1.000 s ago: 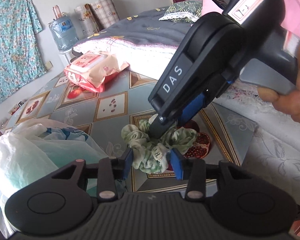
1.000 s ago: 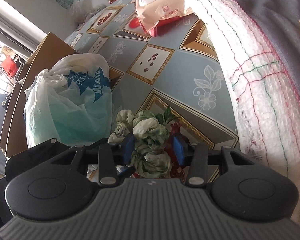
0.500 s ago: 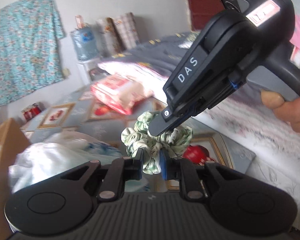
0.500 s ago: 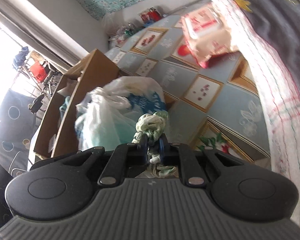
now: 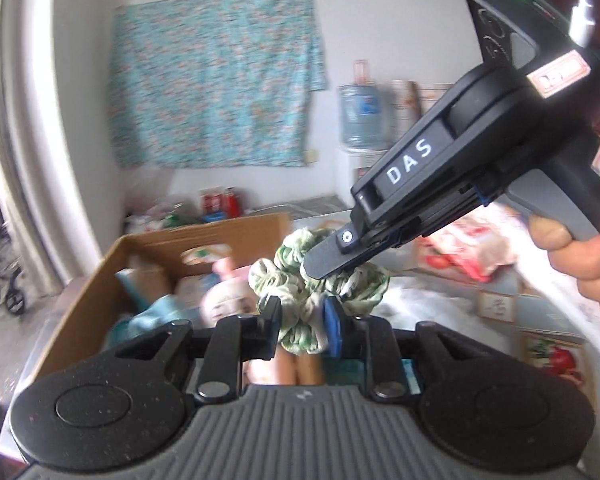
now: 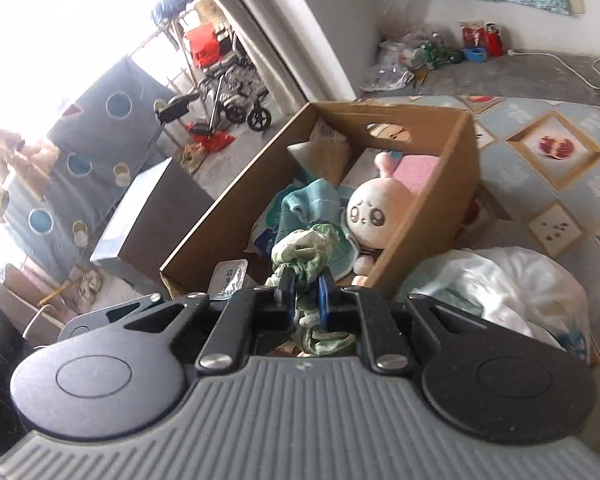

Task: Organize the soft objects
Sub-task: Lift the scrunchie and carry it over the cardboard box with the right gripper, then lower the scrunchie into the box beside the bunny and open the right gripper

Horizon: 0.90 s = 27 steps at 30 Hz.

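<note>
A green-and-white scrunchie (image 5: pixel 300 304) hangs in the air, gripped from both sides. My left gripper (image 5: pixel 302 316) is shut on its near part. My right gripper (image 5: pixel 328 266) comes in from the upper right and is shut on its far part. In the right wrist view the scrunchie (image 6: pixel 306 250) sits between the closed fingers of my right gripper (image 6: pixel 305 292). It hangs above a brown cardboard box (image 6: pixel 428 216) that holds a white-and-pink rabbit plush (image 6: pixel 370 210), teal cloth (image 6: pixel 308 200) and packets. The box also shows in the left wrist view (image 5: pixel 96 276).
A white plastic bag (image 6: pixel 500 284) lies right of the box on the patterned floor mat (image 6: pixel 560 176). A pack of wipes (image 5: pixel 468 248) lies by the bed edge. A dark low box (image 6: pixel 148 220) stands left of the cardboard box. A water bottle (image 5: pixel 360 118) stands by the wall.
Both grippers closed on the scrunchie, lifted it off the mat and carried it left, from beside the plastic bag to above the cardboard box.
</note>
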### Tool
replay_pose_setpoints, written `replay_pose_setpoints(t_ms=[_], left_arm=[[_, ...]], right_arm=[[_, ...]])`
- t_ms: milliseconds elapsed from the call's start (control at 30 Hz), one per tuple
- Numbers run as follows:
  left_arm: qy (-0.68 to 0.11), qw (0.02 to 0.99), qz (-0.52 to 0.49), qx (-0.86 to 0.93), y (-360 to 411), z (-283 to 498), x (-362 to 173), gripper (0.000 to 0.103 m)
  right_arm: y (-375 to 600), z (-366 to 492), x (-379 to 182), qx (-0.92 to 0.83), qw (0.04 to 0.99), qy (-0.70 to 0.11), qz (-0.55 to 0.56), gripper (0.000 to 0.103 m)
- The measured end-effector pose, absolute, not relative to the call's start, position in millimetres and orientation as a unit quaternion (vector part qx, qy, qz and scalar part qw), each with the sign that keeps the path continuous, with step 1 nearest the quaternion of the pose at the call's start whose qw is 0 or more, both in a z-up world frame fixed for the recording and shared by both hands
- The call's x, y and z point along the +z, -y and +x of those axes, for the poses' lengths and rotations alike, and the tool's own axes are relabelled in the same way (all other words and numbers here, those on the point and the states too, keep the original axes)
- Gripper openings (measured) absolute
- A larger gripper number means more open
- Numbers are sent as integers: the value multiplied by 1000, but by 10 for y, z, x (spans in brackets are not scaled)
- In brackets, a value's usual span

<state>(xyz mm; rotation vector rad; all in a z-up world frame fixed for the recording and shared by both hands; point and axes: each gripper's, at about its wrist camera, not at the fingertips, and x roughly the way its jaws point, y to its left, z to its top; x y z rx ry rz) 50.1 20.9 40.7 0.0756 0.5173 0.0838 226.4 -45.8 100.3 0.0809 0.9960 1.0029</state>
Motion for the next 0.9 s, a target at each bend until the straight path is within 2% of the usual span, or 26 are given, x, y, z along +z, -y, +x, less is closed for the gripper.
replay_pose_setpoints(t_ms=[133, 367, 467, 633, 700, 767, 833, 900], left_arm=[[-270, 960, 19, 75, -629, 454, 369, 43], [-289, 948, -20, 133, -1173, 247, 240, 47], [-292, 943, -44, 153, -1358, 141, 218, 48], [-290, 940, -71, 166, -1577, 74, 225, 53], [-287, 941, -73, 165, -1606, 60, 232, 57], [-282, 942, -70, 167, -1625, 63, 250, 62], [-279, 942, -68, 172, -1644, 91, 252, 69], [-276, 942, -69, 175, -1652, 87, 257, 71]], right_arm=[[-274, 2446, 850, 460, 740, -490, -21, 10], [-1029, 2792, 319, 436, 696, -569, -42, 10], [-1120, 2804, 215, 442, 686, -576, -43, 10], [-1261, 2768, -48, 398, 689, -593, -125, 18], [-1237, 2779, -13, 393, 697, -587, -125, 28], [-1174, 2789, 92, 395, 707, -577, -107, 32], [-1134, 2788, 188, 400, 717, -564, -94, 32], [-1114, 2765, 236, 406, 718, -559, -86, 32]])
